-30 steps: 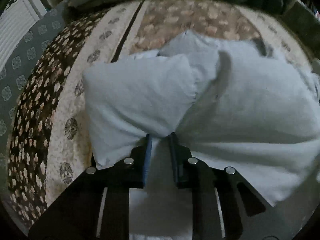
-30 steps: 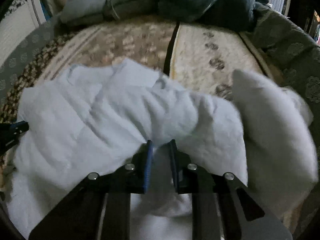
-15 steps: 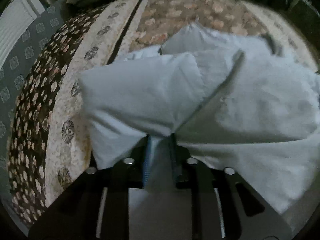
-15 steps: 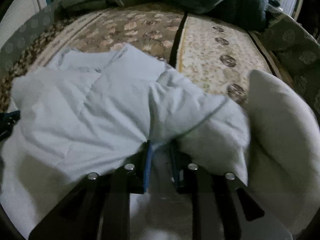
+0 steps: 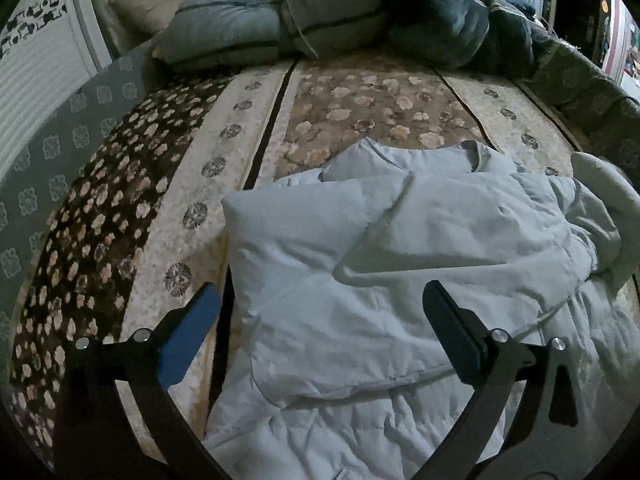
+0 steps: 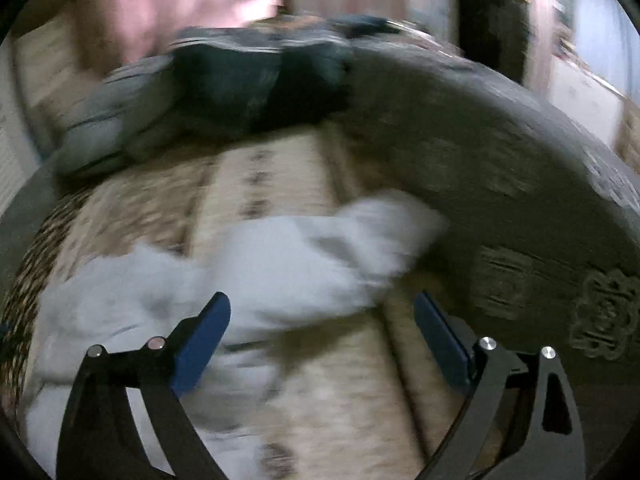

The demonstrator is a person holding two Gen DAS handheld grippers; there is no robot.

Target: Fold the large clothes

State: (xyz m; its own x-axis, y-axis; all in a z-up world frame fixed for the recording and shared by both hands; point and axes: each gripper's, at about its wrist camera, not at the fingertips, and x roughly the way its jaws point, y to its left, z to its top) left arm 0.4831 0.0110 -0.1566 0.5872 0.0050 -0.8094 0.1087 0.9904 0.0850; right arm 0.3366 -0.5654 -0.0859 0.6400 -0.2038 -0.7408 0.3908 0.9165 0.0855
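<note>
Both tools pointed steeply down at the bed. The left gripper hung above the pale padded jacket, which lay partly folded, one flap turned over, on the patterned bedspread. Its jaws had just swung wide apart, gripping nothing. The right gripper, blurred, had likewise just opened, empty, the jacket's sleeve beyond it. Dark cushions were piled farthest back.

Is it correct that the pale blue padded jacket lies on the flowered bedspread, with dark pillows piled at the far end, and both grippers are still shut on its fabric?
Not quite: neither gripper grips it. The left wrist view shows the left gripper open above the jacket; the right gripper has just opened too, nothing pinched. The bedspread and pillows are as stated.
</note>
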